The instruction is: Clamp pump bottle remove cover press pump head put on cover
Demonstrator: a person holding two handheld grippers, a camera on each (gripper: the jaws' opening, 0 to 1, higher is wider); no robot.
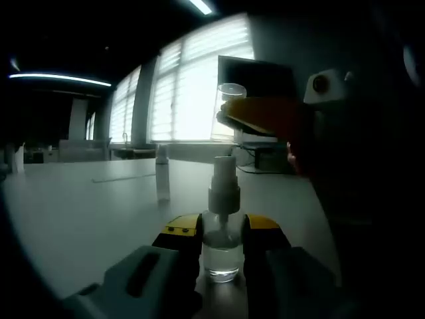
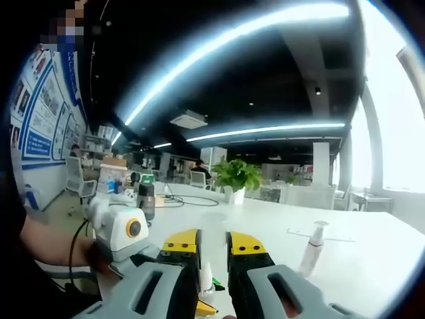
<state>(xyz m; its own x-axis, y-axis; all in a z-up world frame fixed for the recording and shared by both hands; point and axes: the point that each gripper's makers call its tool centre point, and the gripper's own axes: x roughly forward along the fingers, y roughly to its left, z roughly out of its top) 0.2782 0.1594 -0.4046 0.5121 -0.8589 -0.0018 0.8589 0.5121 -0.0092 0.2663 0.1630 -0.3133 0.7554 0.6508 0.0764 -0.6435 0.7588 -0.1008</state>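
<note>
The left gripper (image 1: 222,247) pinches the pump bottle (image 1: 222,256) upright between its jaws. Above and beyond, the right gripper (image 1: 262,116) pinches the clear cover (image 1: 228,109). Off-centre lowering could tip the bottle or jam the pump head (image 1: 224,179).

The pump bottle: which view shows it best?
The left gripper view. There the pump bottle stands upright between the left gripper jaws, its pump head bare. In the right gripper view, only a small white part shows low between the right gripper jaws, too little to identify.
</note>
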